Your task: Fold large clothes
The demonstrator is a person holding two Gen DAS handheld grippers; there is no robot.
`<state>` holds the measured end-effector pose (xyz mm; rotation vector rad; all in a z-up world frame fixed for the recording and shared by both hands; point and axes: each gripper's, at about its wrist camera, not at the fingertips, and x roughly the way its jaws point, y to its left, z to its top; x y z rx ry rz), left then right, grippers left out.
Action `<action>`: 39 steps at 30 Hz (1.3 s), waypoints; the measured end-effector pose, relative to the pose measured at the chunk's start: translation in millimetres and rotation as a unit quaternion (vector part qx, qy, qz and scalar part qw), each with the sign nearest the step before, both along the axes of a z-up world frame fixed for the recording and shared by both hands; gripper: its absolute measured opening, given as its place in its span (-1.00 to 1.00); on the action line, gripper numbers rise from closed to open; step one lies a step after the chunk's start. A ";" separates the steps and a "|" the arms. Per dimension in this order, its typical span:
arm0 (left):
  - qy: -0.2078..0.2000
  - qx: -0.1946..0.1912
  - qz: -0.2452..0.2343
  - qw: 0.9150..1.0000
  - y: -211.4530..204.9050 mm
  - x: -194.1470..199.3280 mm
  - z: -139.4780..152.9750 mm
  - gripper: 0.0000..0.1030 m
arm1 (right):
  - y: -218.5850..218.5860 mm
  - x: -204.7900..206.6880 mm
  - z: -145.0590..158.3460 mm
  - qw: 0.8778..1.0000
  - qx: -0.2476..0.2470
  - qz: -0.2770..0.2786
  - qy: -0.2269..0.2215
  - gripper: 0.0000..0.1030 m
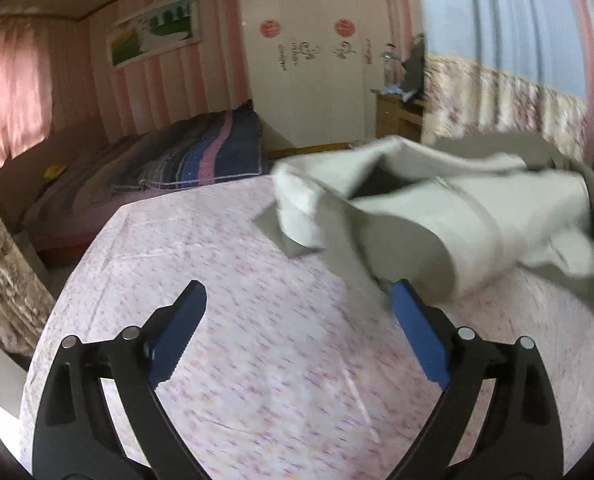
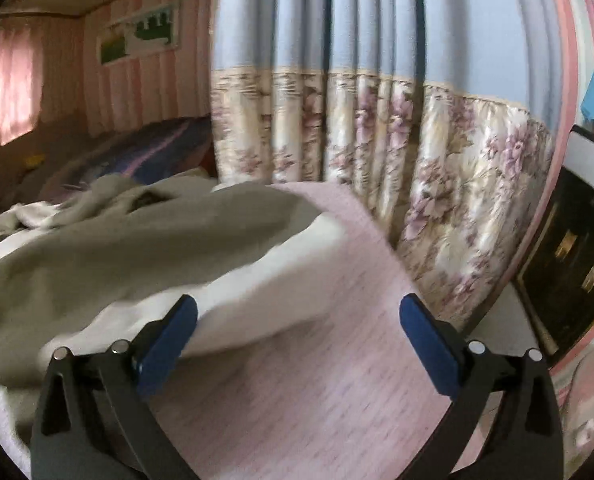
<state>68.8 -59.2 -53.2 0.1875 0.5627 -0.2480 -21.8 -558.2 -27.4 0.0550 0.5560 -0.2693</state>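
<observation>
Both the left gripper (image 1: 299,300) and the right gripper (image 2: 299,314) stand with jaws wide apart and nothing clamped, above the pink floral-sheeted table (image 1: 225,280), where the large grey-and-cream garment (image 1: 437,216) lies crumpled toward its far right edge, near the floral curtain (image 2: 377,132)

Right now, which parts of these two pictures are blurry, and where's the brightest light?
Left wrist view: the beige cloth garment is smeared, the pink curtain glows brightest. Right wrist view: the flowered curtain streaks, the pink patterned sheet smears.
</observation>
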 end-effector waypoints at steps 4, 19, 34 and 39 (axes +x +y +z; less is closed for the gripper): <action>-0.001 0.039 -0.019 0.999 -27.1 -8.8 -19.0 0.86 | 28.7 -28.6 -9.7 1.000 0.014 0.013 -0.015 0.96; 0.089 0.015 0.015 0.996 -59.1 24.4 -35.8 0.90 | 88.0 -73.3 -41.4 0.994 0.047 0.094 0.007 0.96; 0.076 -0.038 0.043 0.995 -63.0 39.3 -28.6 0.90 | 107.9 -104.6 -15.2 0.998 -0.007 0.040 -0.050 0.96; 0.082 -0.049 0.040 0.995 -61.7 40.0 -30.3 0.91 | 115.2 -100.3 -26.9 0.996 0.033 0.081 -0.006 0.96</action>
